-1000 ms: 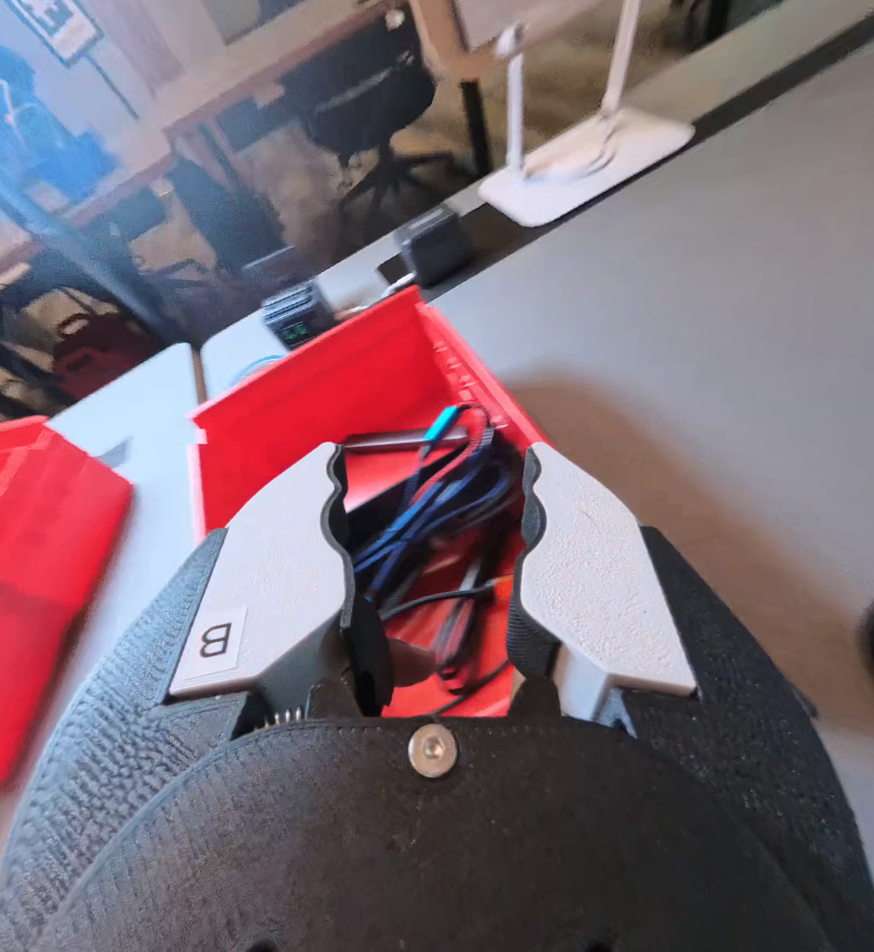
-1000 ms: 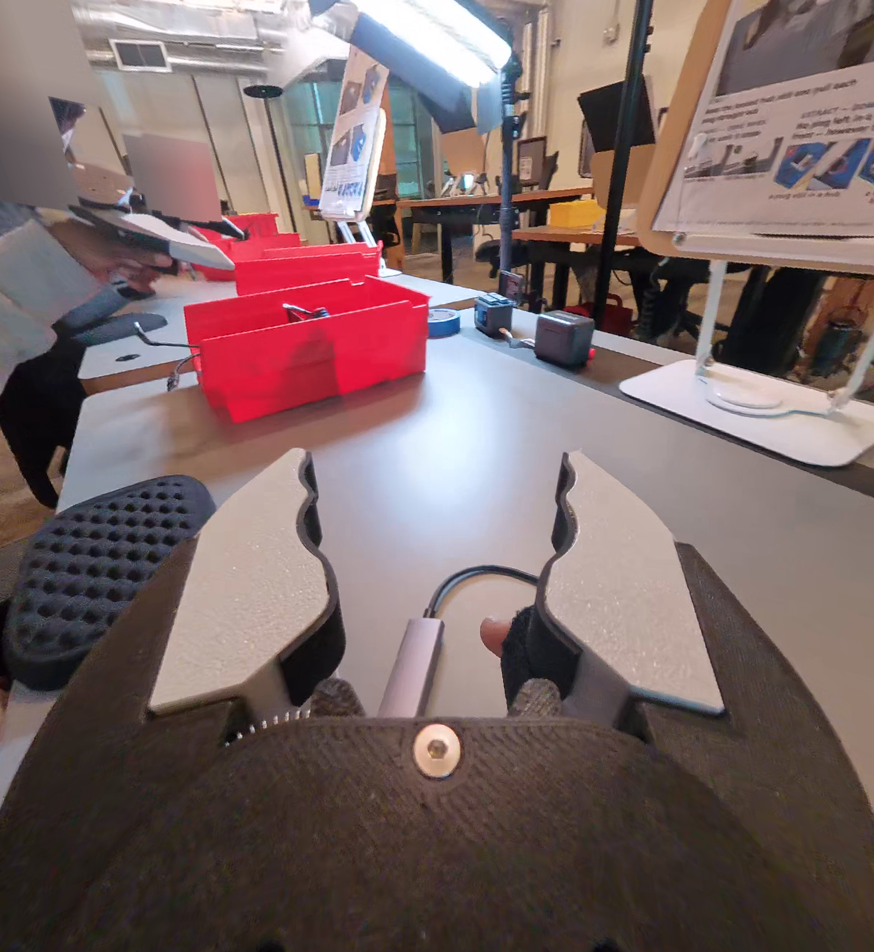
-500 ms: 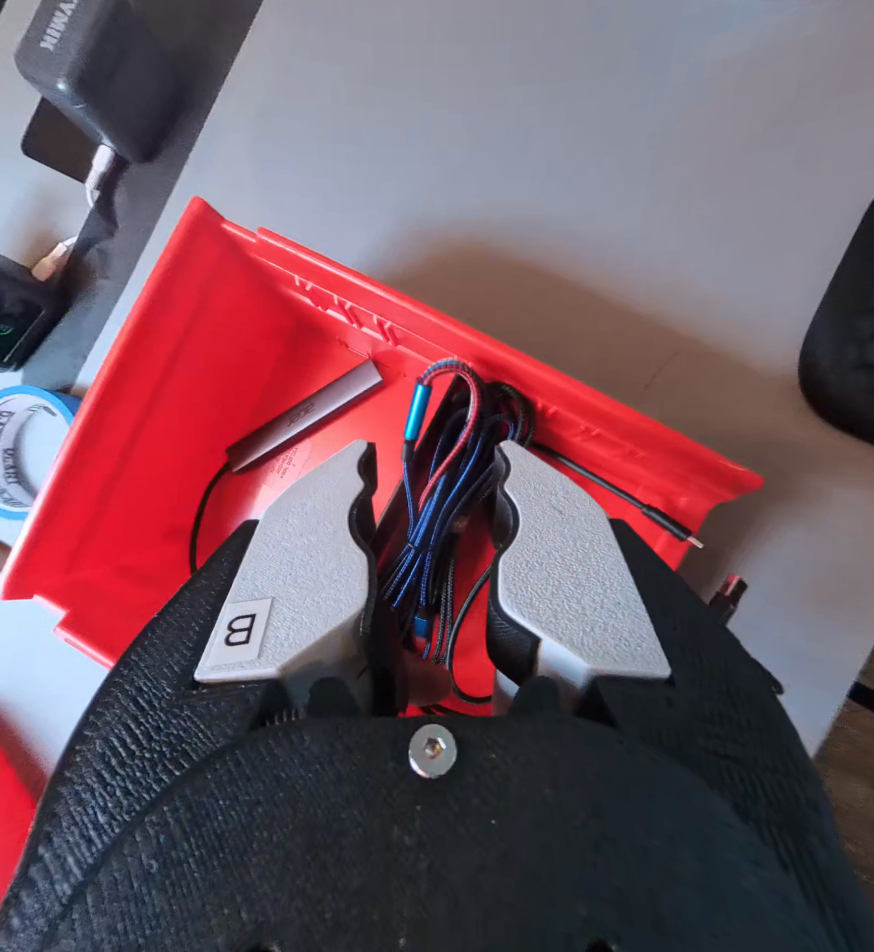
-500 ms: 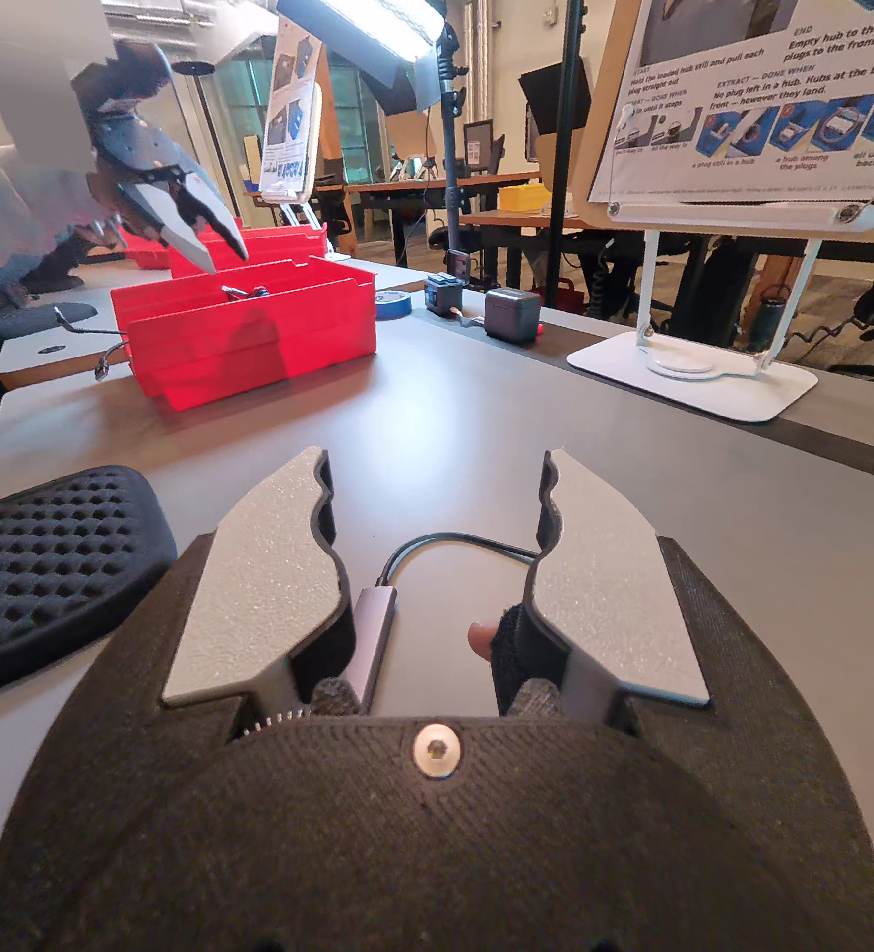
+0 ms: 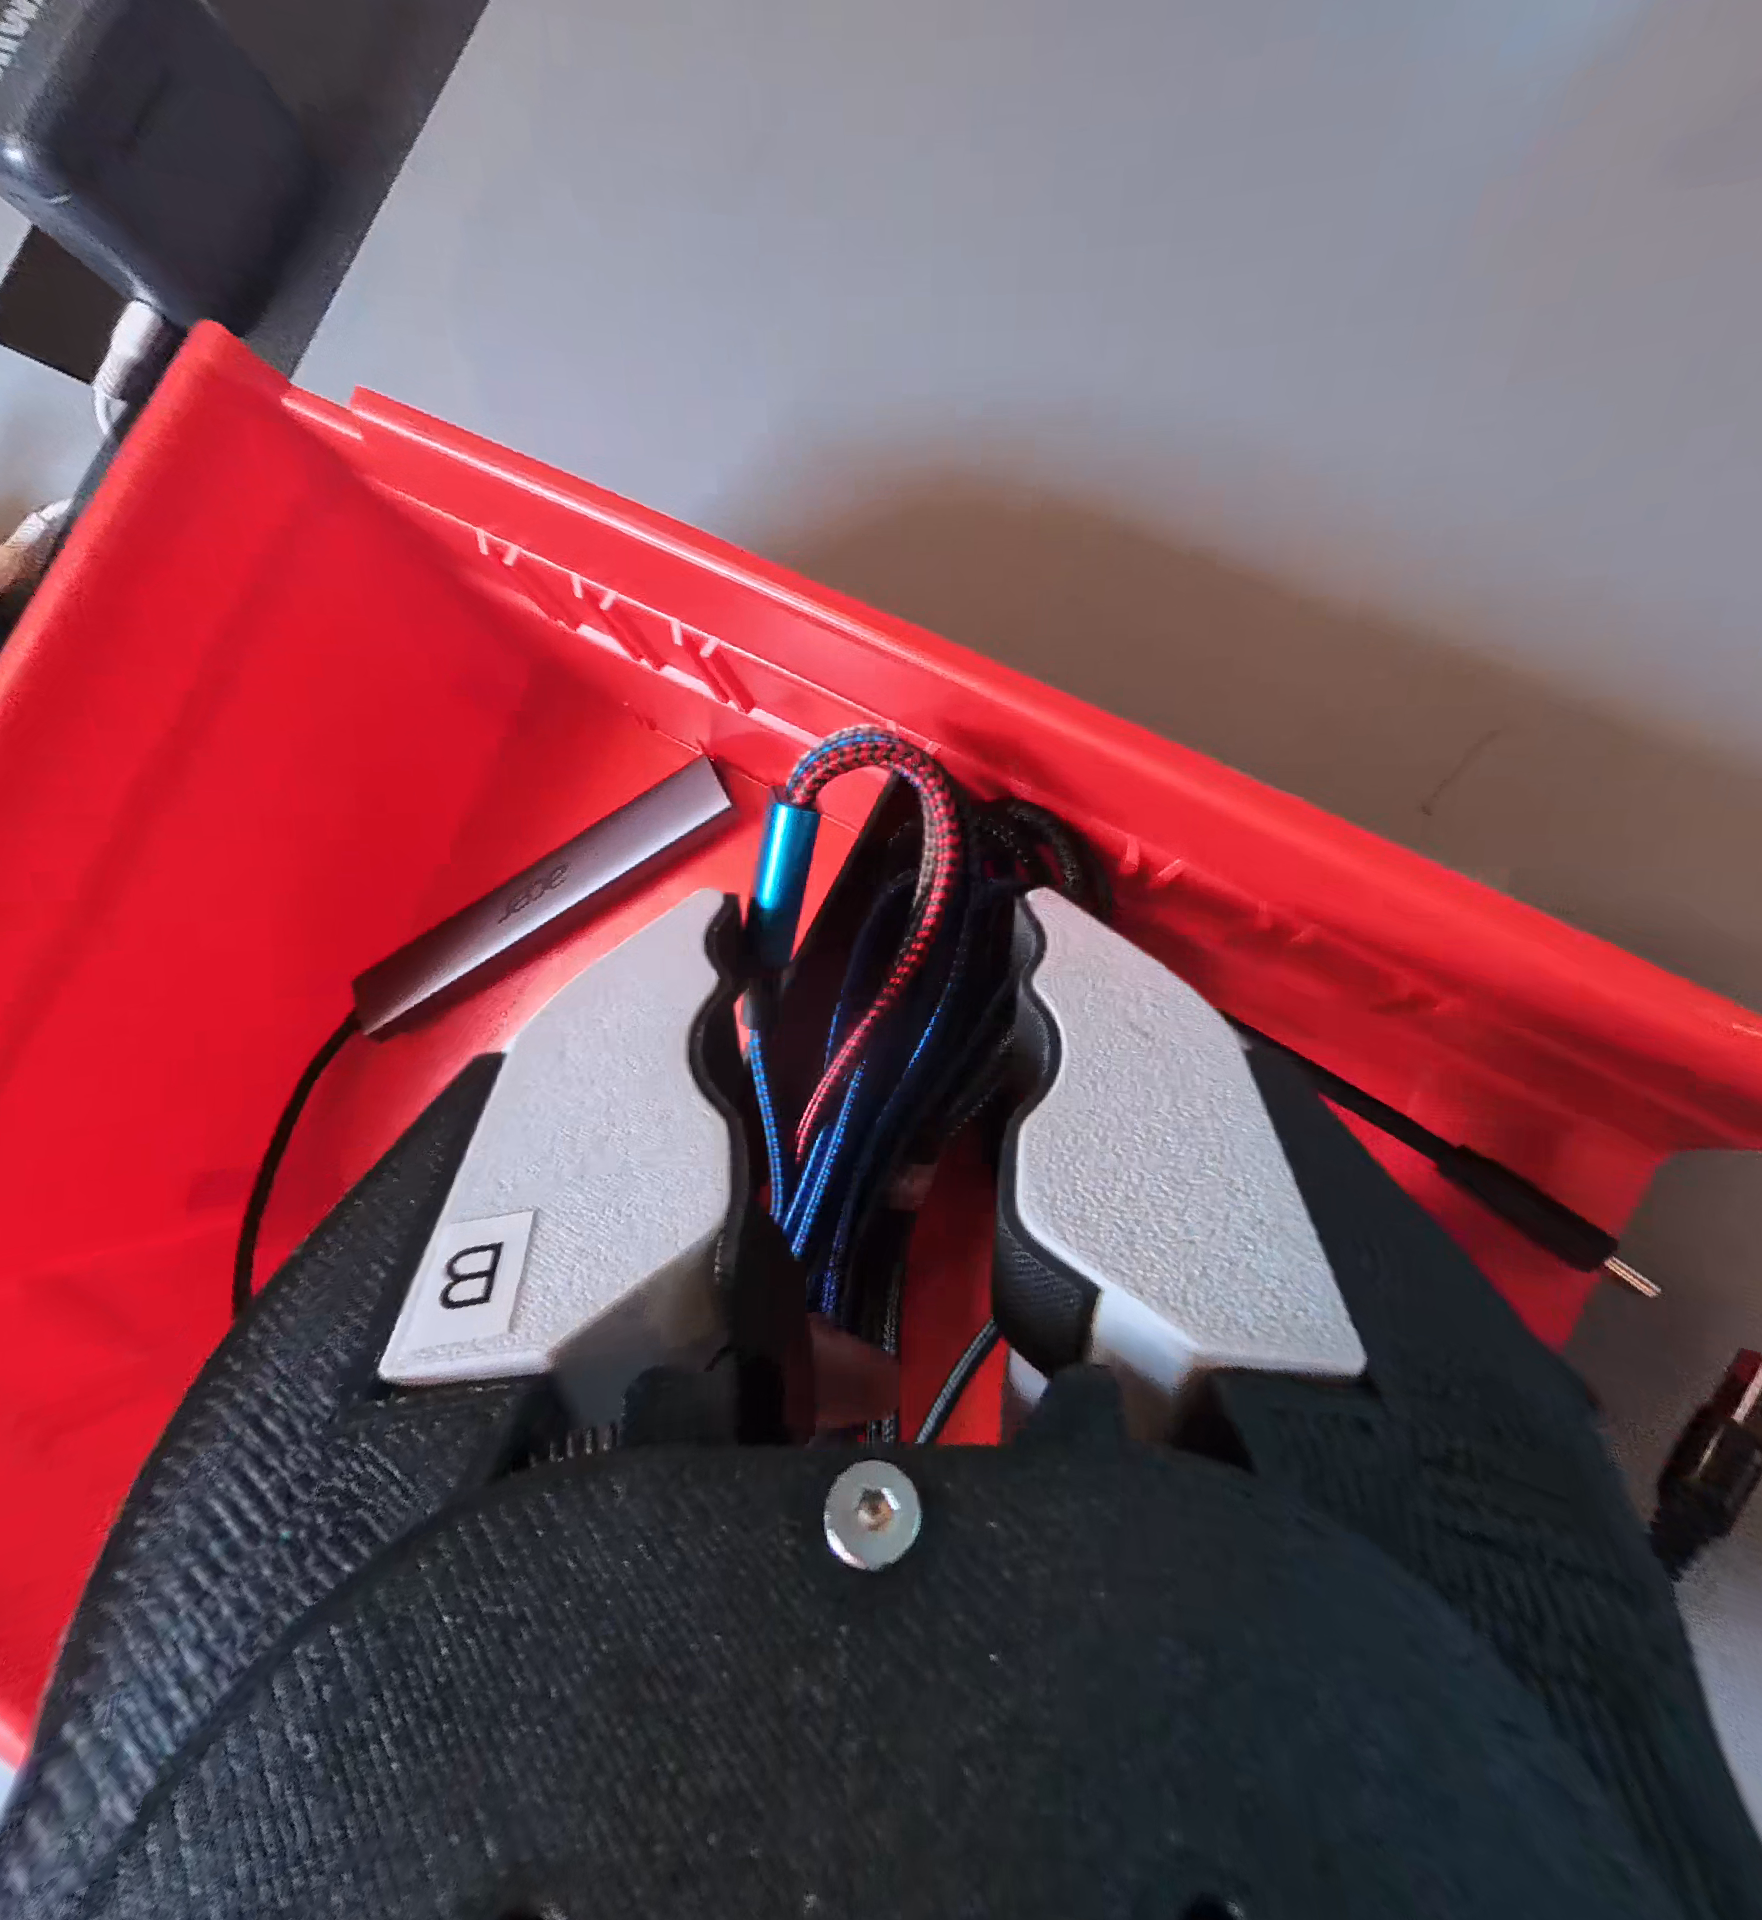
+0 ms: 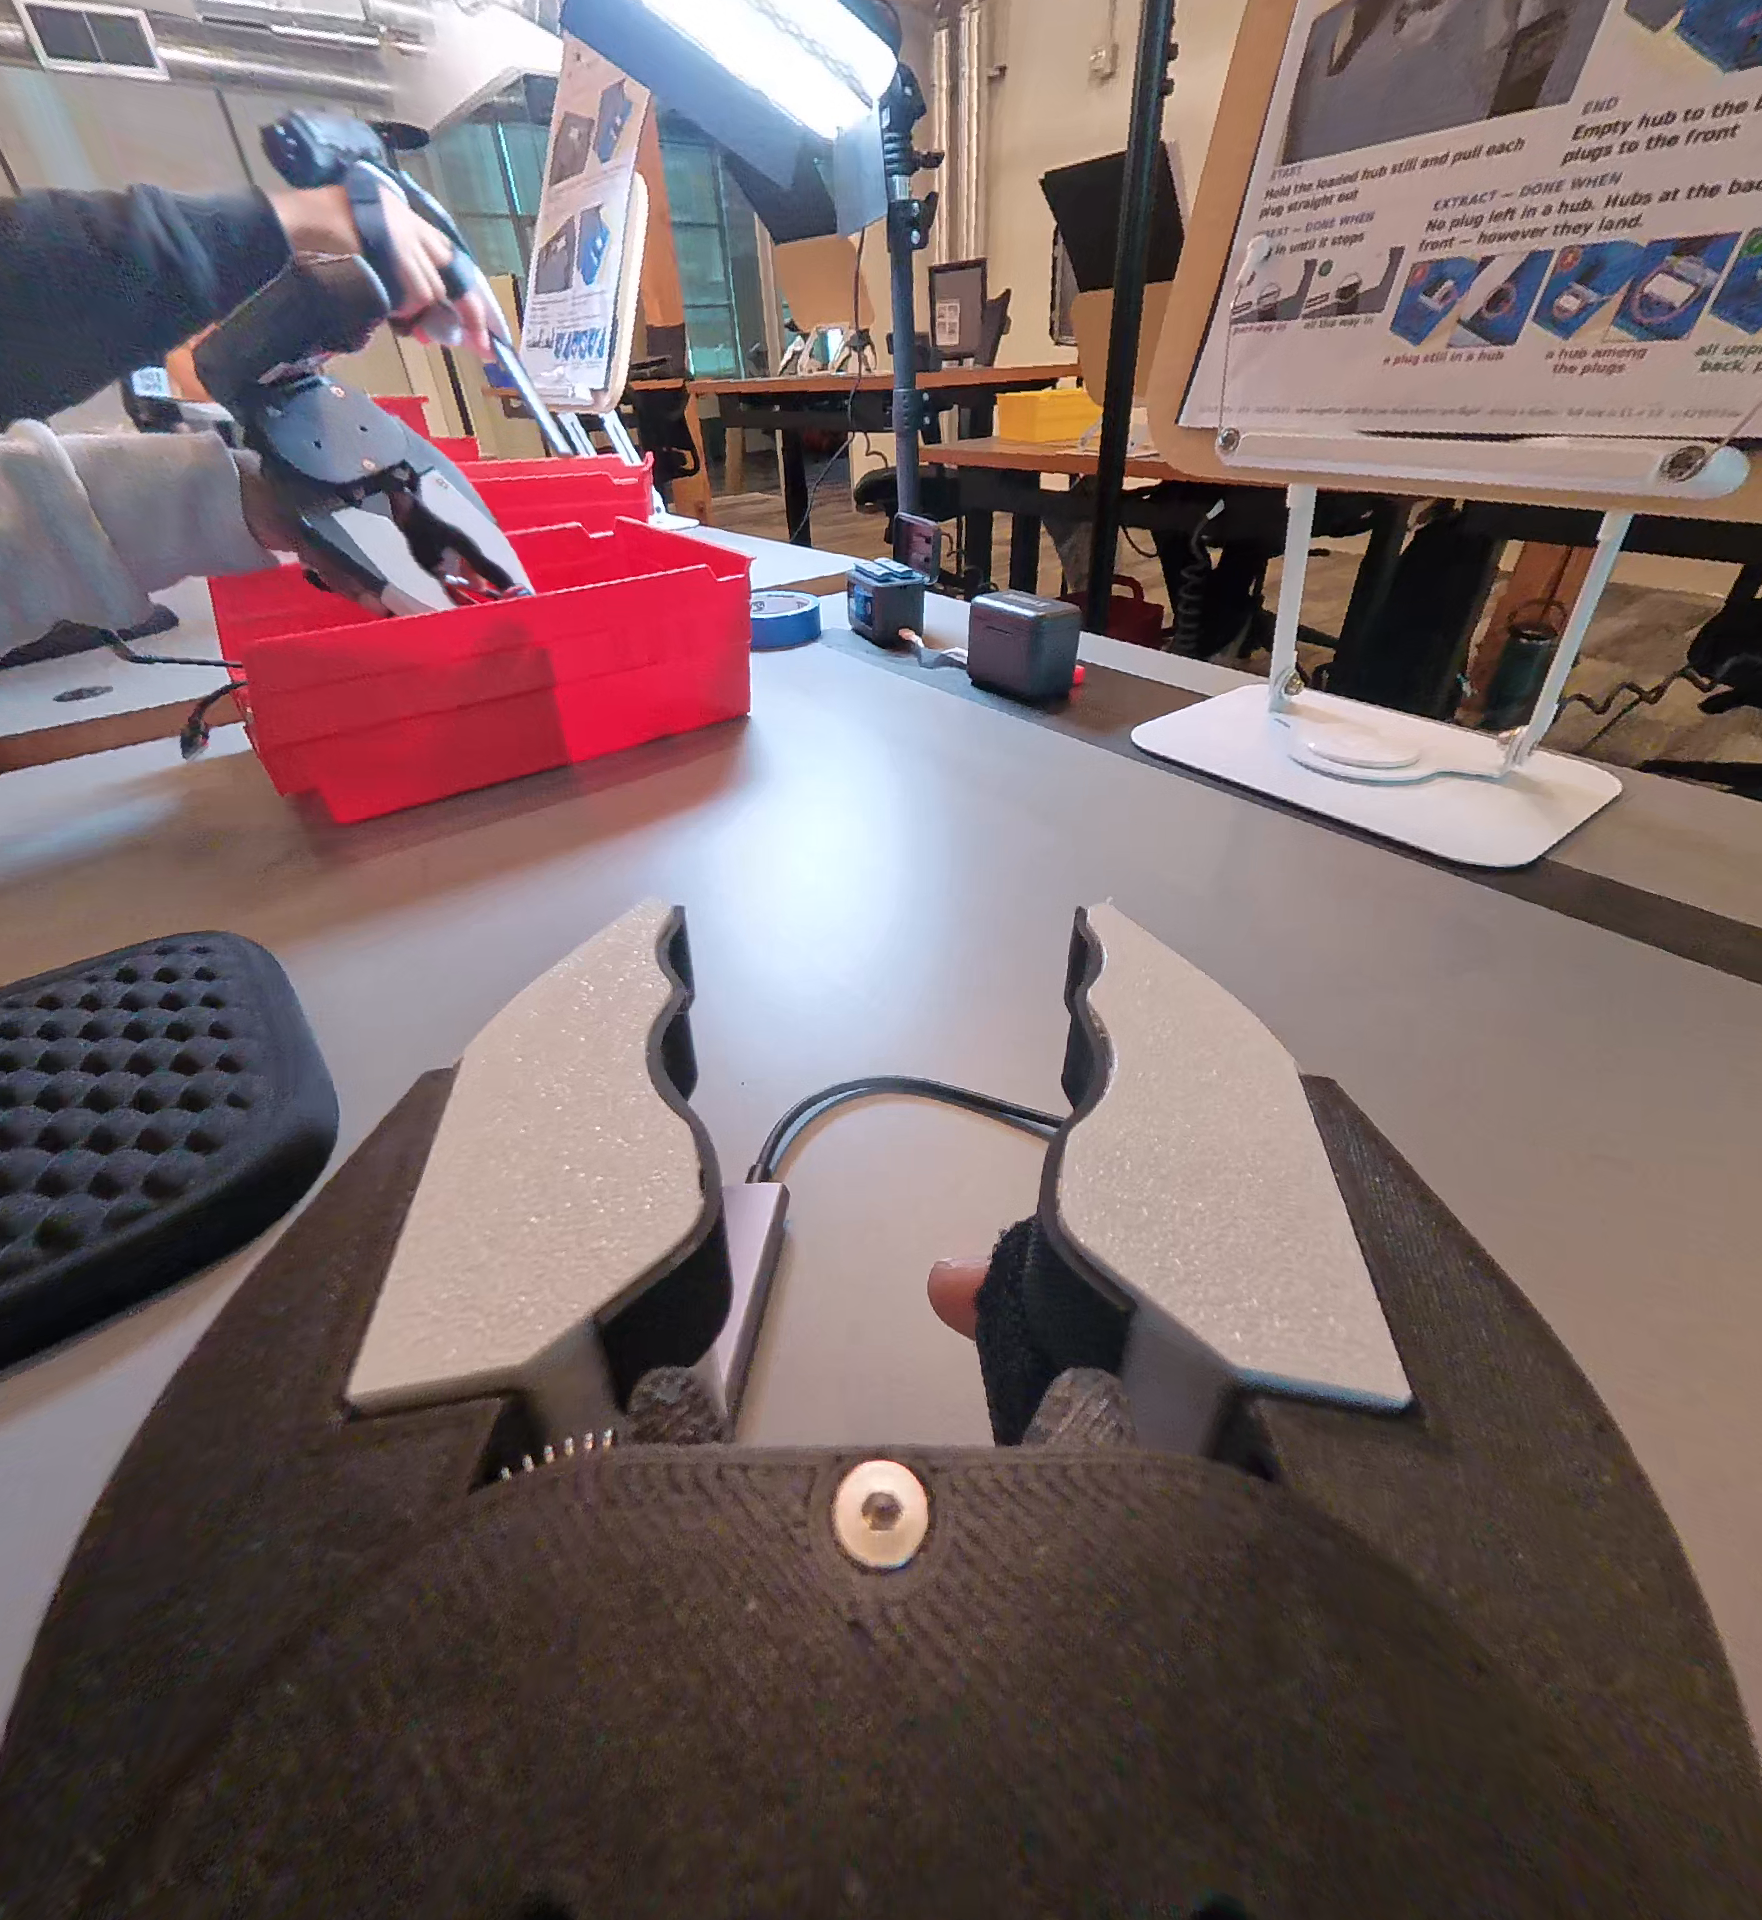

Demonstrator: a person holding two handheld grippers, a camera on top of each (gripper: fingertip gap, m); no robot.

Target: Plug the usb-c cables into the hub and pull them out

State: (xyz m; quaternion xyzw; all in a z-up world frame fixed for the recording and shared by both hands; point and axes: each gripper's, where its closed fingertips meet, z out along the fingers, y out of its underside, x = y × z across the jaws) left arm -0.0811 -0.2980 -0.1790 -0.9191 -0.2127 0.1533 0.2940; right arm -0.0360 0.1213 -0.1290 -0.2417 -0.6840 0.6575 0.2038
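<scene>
A red bin [image 5: 233, 727] holds a grey hub [image 5: 544, 904] and a bundle of braided blue, red and black cables [image 5: 887, 1039] with a blue metal plug [image 5: 789, 873]. My left gripper [image 5: 872, 925] is down in the bin, narrowly open, with a finger on each side of the bundle. It also shows in the right wrist view [image 6: 420, 566] inside the bin [image 6: 544, 696]. My right gripper [image 6: 877, 935] is open, low over the grey table. A second grey hub [image 6: 752, 1278] with a black lead [image 6: 898, 1091] lies between its fingers, close to the left one.
A black USB-C plug [image 5: 1521, 1216] hangs over the bin's corner and another plug [image 5: 1729, 1423] lies on the table. A black perforated pad [image 6: 77, 1132] sits at front left. A white stand base [image 6: 1376, 769], black chargers [image 6: 1022, 644] and a blue tape roll [image 6: 783, 618] stand behind. The gap from one gripper's tips to the other's is roughly 45 cm.
My left gripper tipped down over the bin and sank into it, its jaws narrowing around the cable bundle. My right gripper stayed over the hub with little movement.
</scene>
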